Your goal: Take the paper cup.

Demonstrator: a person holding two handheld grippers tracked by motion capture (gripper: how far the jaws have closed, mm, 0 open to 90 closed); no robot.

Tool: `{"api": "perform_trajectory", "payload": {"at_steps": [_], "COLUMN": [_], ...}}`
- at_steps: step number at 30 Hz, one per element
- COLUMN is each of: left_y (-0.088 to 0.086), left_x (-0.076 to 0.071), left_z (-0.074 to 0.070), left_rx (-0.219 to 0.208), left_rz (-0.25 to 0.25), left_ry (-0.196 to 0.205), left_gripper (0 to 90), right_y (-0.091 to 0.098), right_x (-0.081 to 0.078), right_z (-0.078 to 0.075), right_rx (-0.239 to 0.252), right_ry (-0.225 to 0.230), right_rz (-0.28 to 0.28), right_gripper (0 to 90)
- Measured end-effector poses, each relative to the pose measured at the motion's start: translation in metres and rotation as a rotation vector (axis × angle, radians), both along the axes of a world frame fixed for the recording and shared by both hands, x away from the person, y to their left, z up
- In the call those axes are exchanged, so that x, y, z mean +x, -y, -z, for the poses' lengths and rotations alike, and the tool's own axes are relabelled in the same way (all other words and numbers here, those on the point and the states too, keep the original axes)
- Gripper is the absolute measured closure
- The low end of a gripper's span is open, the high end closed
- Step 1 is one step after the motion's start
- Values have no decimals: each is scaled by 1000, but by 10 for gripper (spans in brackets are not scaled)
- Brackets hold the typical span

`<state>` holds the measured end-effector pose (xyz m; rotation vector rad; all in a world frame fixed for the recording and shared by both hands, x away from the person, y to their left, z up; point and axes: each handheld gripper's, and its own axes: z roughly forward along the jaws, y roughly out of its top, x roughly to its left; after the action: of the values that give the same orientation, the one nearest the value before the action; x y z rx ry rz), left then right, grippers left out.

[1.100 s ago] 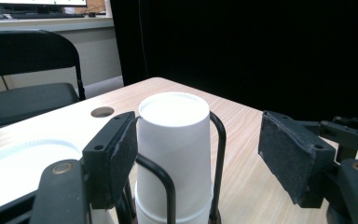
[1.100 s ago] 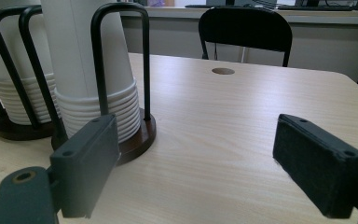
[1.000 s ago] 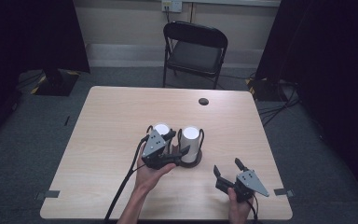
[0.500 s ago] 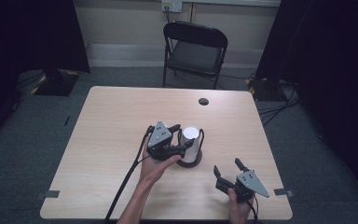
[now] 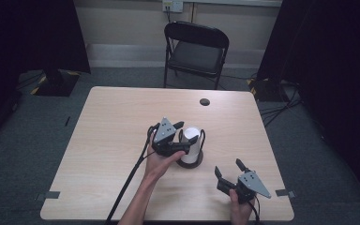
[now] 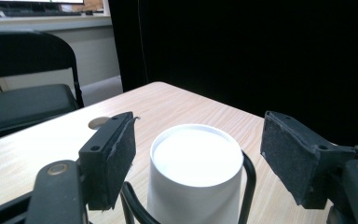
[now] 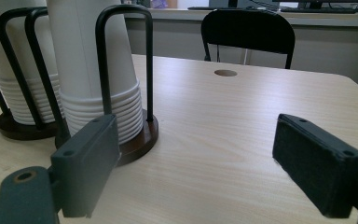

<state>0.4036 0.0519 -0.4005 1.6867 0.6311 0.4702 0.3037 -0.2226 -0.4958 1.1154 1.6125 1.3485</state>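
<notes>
The left gripper [image 5: 184,132] hangs over the middle of the table [image 5: 108,140], its jaws either side of the top cup in the near stack of white paper cups [image 5: 191,140]. In the left gripper view the pads [image 6: 114,158] stand clear of that cup [image 6: 196,172] on both sides; they have just been opening, with the cup between them and nothing clamped. The stack sits upside down in a black wire holder [image 7: 123,60] on a round dark wooden base [image 7: 142,137]. A second stack [image 7: 16,70] in its own holder stands just beside it.

The right gripper [image 5: 228,169] rests low near the table's front right corner, well apart from the cups, jaws wide and empty, matte black pads [image 7: 319,163] with open tabletop between them.

The top is pale wood-grain laminate with rounded corners and a small round cable hole [image 5: 205,101] toward the far edge. There is plenty of bare surface to the left and behind the cups. Beyond the far edge stands a black folding chair [image 5: 194,51]; grey carpet all round.
</notes>
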Motion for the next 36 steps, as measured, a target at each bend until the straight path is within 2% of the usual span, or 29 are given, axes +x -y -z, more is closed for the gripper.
{"api": "perform_trajectory", "payload": {"at_steps": [3, 5, 8, 10, 12, 16, 22, 32, 36], "left_y": [3, 6, 9, 12, 16, 20, 23, 26, 25], "left_x": [2, 3, 7, 10, 10, 13, 12, 10, 11], "left_z": [2, 3, 5, 5, 5, 9, 10, 11, 10], "left_rx": [1, 16, 25, 17, 42, 47, 60, 119, 122], "left_rz": [9, 5, 5, 12, -4, 0, -3, -15, -15], "left_ry": [-3, 4, -6, -21, -12, -22, -4, 29, 28], "left_gripper": [262, 262, 260, 261, 279, 282, 292, 337, 356], "right_y": [0, 0, 0, 0, 0, 0, 0, 0, 0], "right_x": [0, 0, 0, 0, 0, -1, -1, -1, -1], "right_z": [0, 0, 0, 0, 0, 0, 0, 0, 0], "right_rx": [1, 1, -1, 0, 2, 2, 3, 4, 1], "right_ry": [0, 0, -2, -2, 2, 5, 6, 7, 6], "right_rz": [1, -1, -2, -3, 1, 1, -1, 2, 0], "right_gripper": [142, 143, 143, 143, 146, 146, 146, 146, 146]}}
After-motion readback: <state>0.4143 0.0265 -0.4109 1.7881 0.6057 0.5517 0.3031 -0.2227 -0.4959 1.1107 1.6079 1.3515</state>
